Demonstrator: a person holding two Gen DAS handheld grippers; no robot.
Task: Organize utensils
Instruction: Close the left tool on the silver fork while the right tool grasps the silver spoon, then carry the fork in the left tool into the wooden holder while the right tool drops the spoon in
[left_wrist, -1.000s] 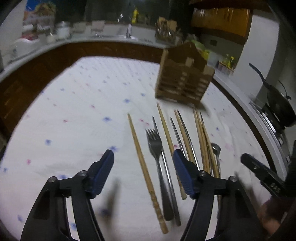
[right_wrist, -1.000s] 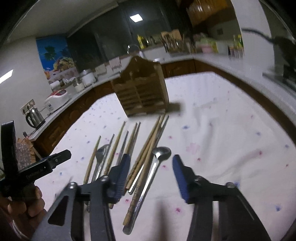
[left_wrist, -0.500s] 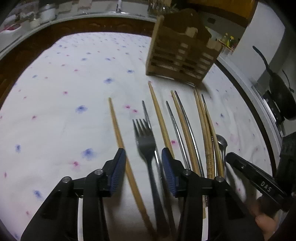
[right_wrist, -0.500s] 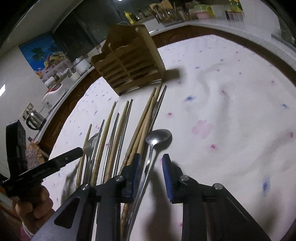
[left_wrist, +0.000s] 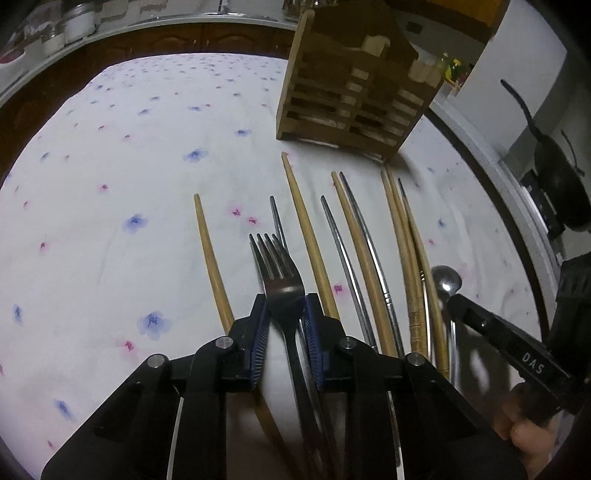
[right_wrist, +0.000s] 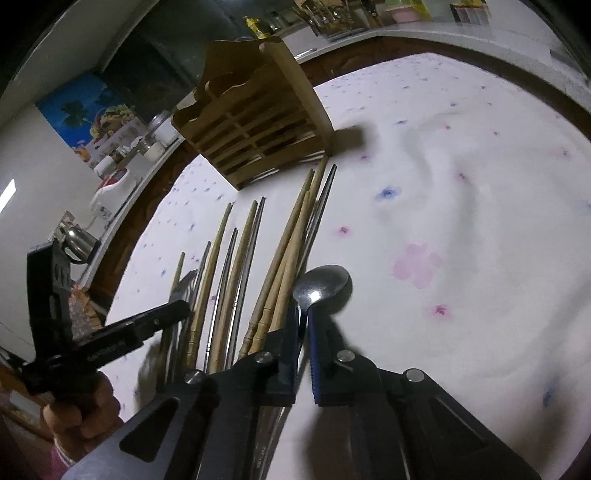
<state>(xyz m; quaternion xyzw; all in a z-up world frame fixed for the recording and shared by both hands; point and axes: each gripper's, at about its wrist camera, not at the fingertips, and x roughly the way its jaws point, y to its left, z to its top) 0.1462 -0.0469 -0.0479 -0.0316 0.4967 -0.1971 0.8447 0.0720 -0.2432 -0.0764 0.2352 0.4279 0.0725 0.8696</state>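
Note:
A metal fork (left_wrist: 276, 266) lies among several wooden chopsticks (left_wrist: 306, 236) and metal chopsticks (left_wrist: 341, 247) on a flowered white cloth. My left gripper (left_wrist: 285, 304) is shut on the fork's neck, tines pointing away. A metal spoon (right_wrist: 320, 286) lies at the right end of the row, also seen in the left wrist view (left_wrist: 446, 280). My right gripper (right_wrist: 303, 314) is shut on the spoon's neck just below the bowl. A wooden slatted utensil holder (left_wrist: 351, 92) stands upright beyond the row, also in the right wrist view (right_wrist: 255, 125).
The white cloth (left_wrist: 110, 192) covers the table. A counter with jars (left_wrist: 74, 22) runs behind it. A dark pan (left_wrist: 557, 177) sits on a stove at the right. A kettle (right_wrist: 79, 240) and appliances stand on the counter at the left.
Both grippers moved down and forward and closed: the left onto the fork, the right onto the spoon. The utensils lie where they were.

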